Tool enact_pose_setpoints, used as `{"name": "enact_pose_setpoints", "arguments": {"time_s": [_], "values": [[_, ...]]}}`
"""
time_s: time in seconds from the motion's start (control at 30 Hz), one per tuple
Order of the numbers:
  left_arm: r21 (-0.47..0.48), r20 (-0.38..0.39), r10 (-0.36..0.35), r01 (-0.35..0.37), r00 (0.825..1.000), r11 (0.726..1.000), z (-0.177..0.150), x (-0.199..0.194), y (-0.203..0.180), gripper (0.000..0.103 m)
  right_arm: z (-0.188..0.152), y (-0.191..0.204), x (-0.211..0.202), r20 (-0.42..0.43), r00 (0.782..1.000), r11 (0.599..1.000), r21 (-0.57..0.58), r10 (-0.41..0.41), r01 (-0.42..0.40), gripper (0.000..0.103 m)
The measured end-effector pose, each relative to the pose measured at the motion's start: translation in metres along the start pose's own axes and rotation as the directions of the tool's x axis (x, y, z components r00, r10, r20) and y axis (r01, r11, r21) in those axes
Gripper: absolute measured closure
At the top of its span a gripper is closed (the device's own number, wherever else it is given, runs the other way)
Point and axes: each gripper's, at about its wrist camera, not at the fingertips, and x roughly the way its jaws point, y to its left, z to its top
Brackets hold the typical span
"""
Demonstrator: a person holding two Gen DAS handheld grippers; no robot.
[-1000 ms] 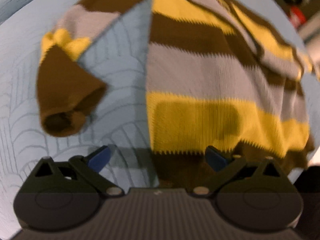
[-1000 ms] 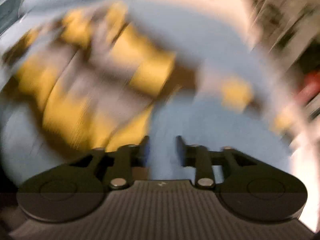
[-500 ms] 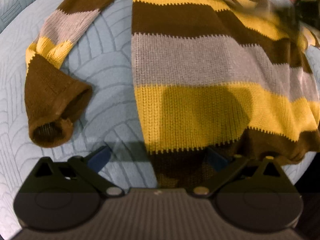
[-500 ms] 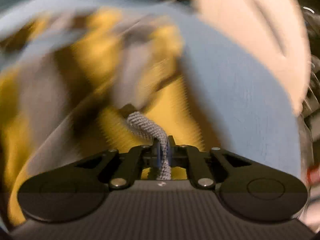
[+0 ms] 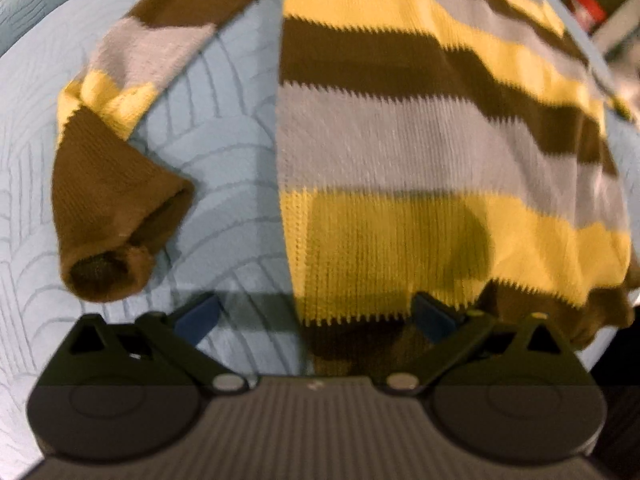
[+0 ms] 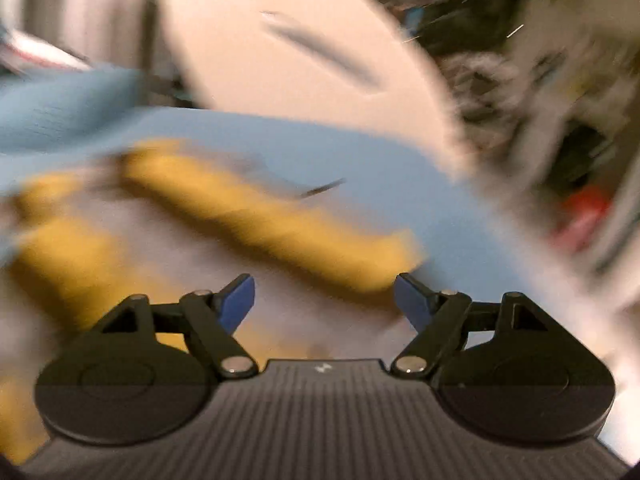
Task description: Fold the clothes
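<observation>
A light blue quilted cover [image 5: 224, 152] stitched with curved fan lines fills the left wrist view, and the striped sweater [image 5: 420, 140] lies flat on it, taking up the centre and right of the frame in brown, grey and yellow bands. One sleeve [image 5: 116, 168] angles down the left side, its brown cuff open toward the lower left. The left gripper [image 5: 316, 314] hangs over the sweater's lower hem with its jaws spread wide and nothing between them, casting a dark shadow on the yellow band. In the upper right corner, beyond the cover's edge, dim shelving and a red object show.

The right wrist view is heavily blurred. The right gripper [image 6: 324, 296] has its jaws opening, with nothing between them, above smeared yellow and grey knit. Blue cover [image 6: 380, 168] runs across mid-frame; a pale rounded shape [image 6: 288, 40] sits above it, with dark clutter at right.
</observation>
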Motion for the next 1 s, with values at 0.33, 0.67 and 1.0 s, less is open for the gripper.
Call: {"name": "enact_pose_setpoints", "arguments": {"time_s": [0.33, 0.67, 1.0], "values": [[-0.323, 0.094, 0.218, -0.177, 0.972, 0.930, 0.021, -0.022, 0.090, 0.004, -0.078, 0.226, -0.032, -0.103, 0.939, 0.618, -0.728, 0.328, -0.296, 0.024], [-0.440, 0.139, 0.505, -0.403, 0.852, 0.802, 0.059, -0.008, 0.143, 0.024, -0.048, 0.223, -0.006, -0.148, 0.945, 0.797, -0.508, 0.291, -0.325, 0.092], [-0.517, 0.260, 0.331, -0.159, 0.907, 0.841, 0.017, -0.103, 0.183, 0.003, -0.043, 0.189, -0.032, -0.182, 0.910, 0.808, -0.418, 0.373, -0.415, 0.053]]}}
